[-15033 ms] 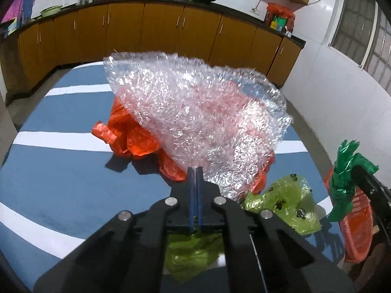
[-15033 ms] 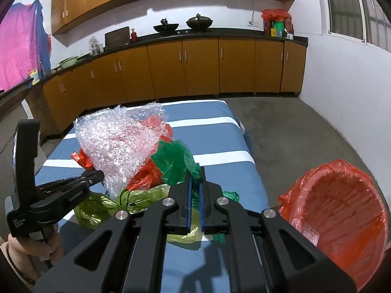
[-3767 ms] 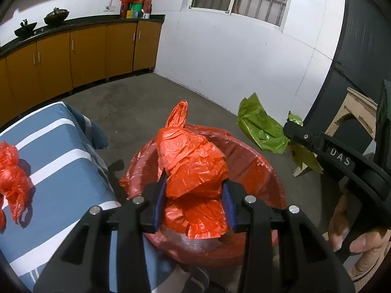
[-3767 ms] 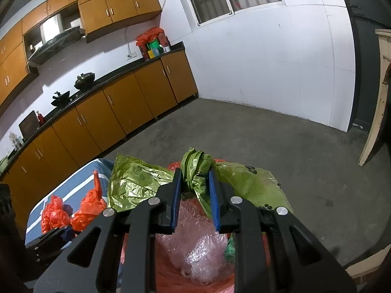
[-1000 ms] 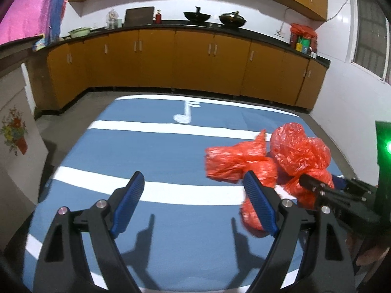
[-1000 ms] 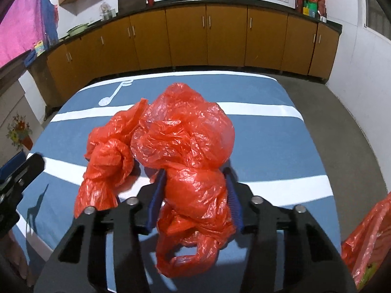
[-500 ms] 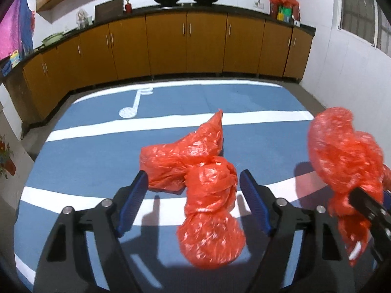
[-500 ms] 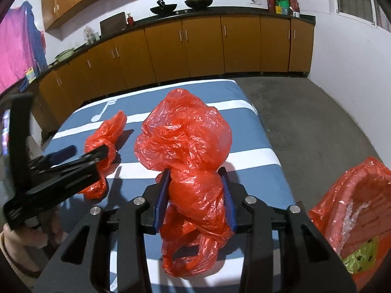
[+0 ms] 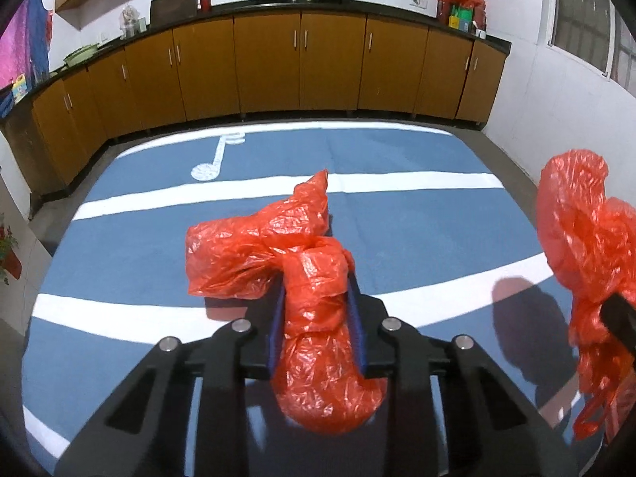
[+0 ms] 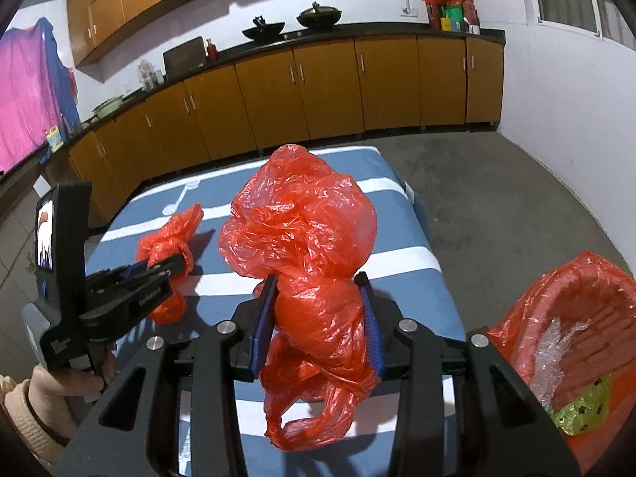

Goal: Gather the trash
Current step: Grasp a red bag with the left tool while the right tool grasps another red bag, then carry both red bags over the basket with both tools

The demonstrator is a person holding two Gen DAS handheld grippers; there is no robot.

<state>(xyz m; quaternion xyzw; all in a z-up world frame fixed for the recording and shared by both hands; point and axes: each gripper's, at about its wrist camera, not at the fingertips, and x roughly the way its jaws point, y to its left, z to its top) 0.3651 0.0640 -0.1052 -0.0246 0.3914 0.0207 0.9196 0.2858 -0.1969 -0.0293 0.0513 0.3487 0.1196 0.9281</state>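
Left wrist view, left hand-held gripper point(image 9: 315, 310) clamping knotted red plastic bag point(image 9: 294, 274); right hand-held gripper point(image 10: 317, 320) clamping second crumpled red plastic bag point(image 10: 306, 262), two bags total.

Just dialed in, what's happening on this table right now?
A person is clearing plastic trash off the blue striped table with a handheld gripper in each hand. The left gripper is closed on a knotted red bag that seems to rest on the table. The right gripper holds a larger red bag lifted clear of it. The red-lined bin to the right already contains bubble wrap and a green bag. No other trash shows on the table.
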